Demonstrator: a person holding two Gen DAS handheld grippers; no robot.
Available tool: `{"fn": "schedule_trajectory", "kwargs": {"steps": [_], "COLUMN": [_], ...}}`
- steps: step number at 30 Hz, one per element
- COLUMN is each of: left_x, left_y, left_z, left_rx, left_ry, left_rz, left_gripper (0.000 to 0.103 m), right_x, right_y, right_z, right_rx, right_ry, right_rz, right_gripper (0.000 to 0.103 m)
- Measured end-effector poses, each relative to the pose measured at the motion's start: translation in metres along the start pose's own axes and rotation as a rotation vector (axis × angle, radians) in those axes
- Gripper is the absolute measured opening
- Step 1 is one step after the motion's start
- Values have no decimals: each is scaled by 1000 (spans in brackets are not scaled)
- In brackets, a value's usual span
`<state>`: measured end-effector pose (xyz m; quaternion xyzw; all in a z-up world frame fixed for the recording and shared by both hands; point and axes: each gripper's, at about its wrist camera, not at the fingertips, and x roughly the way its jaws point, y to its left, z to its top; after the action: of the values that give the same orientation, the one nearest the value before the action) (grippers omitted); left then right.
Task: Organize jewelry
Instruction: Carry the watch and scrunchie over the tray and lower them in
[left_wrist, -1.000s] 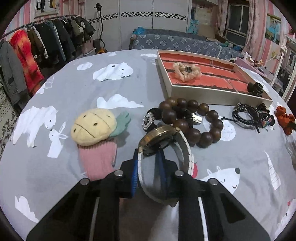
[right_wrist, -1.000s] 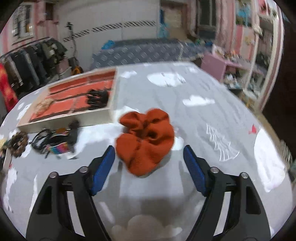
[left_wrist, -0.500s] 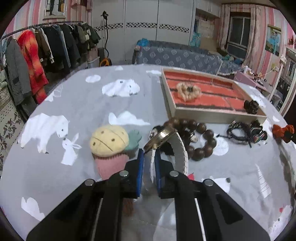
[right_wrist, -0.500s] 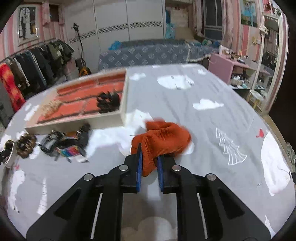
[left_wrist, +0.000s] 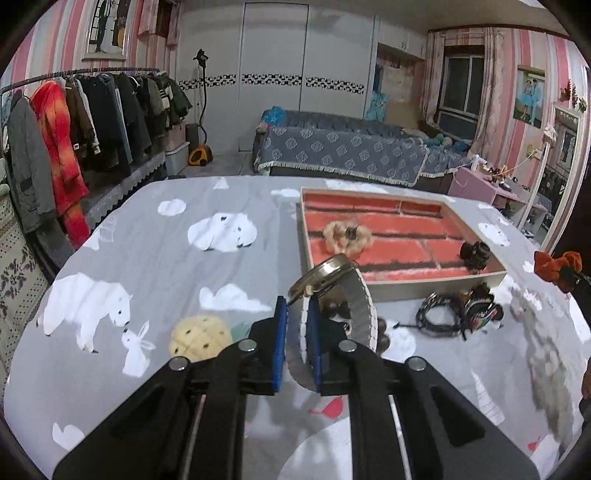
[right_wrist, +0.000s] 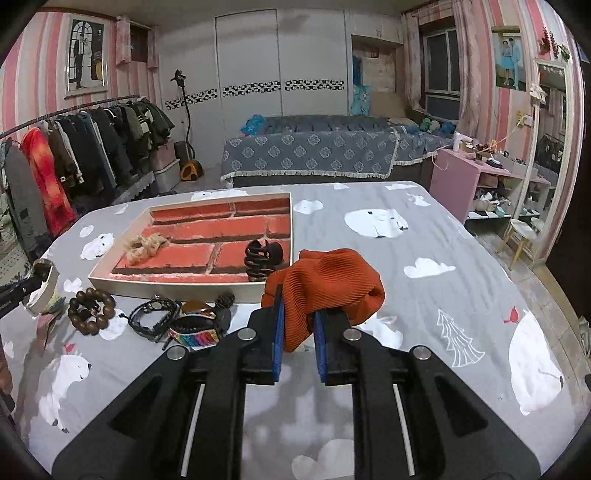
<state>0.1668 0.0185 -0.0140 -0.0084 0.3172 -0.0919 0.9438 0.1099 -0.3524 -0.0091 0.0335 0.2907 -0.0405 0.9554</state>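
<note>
The left gripper has its blue pads pinched on the white strap of a wristwatch, which is lifted clear of the bedspread with its round metal case tilted up toward the tray. The right gripper is clamped on a ribbed, rust-orange scrunchie, its folds bulging above the pads, raised just in front of the tray's near right corner.

The tray is a shallow pale-walled box near the far side of the bed, lined with red padded rows split by dark grooves. A fluffy beige scrunchie sits at its left side and a coiled black hair tie lies against its near right corner.

Along the tray's near wall, on the grey bedspread printed with white polar bears and clouds, lie a bracelet of round dark wooden beads, a tangle of black cord bracelets and a rainbow-striped woven band. A yellow and pink plush toy sits beside the left gripper's pads.
</note>
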Motion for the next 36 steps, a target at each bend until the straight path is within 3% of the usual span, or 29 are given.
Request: {"fn": "schedule_trajectory", "kwargs": {"steps": [12,23,27,36], "left_x": [7,33,52,124], "left_y": [-4,-25,-38,-50], "left_z": [13,50,66,92], "left_rx": [-5,19,26,10], "left_ry": [-14,-55,-61,34], "left_rz": [-3,-9,-24,-53], "left_gripper": [12,12,12,13], "right_x": [2,21,36,91], "right_y": [2,25,36,58], "right_z": [6,36,50,78], "right_rx": [-12,-53,-71,-133], "right_ry": [-8,-41,-50,-16], "right_rz": [4,49,75,95], "right_gripper": [15,15,15,15]}}
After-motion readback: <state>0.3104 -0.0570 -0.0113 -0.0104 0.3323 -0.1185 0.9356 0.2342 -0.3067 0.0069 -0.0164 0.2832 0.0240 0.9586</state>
